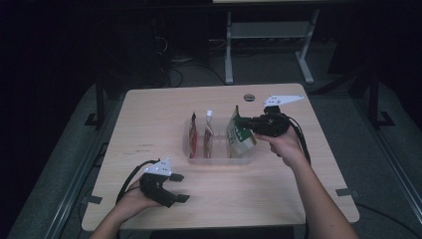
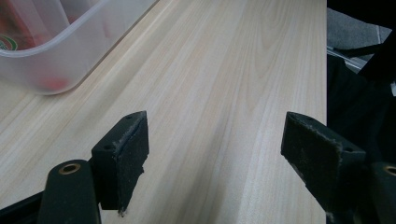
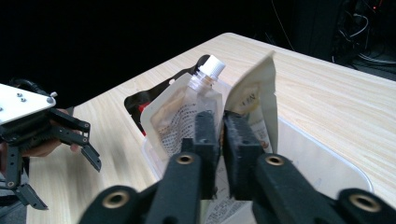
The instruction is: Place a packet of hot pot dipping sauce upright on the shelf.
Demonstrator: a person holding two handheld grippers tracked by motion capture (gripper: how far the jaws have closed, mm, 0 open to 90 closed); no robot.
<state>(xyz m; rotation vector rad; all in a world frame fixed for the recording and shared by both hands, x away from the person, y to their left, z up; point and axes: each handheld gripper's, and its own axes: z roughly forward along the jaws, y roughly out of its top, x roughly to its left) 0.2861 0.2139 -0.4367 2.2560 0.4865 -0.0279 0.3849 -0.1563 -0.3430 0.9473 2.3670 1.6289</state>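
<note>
Your right gripper (image 1: 247,124) pinches the green pouch (image 1: 238,133) inside the clear bin (image 1: 219,160), beside two pouches already standing there; your left gripper (image 1: 177,187) rests spread and empty; only the release seems left.

My left gripper (image 1: 174,186) rests low near my body, jaws spread wide — nothing between the pads (image 2: 127,154). My right gripper (image 1: 244,124) is stretched forward, arm extended, jaws drawn almost together, a thin gap between them.
</note>
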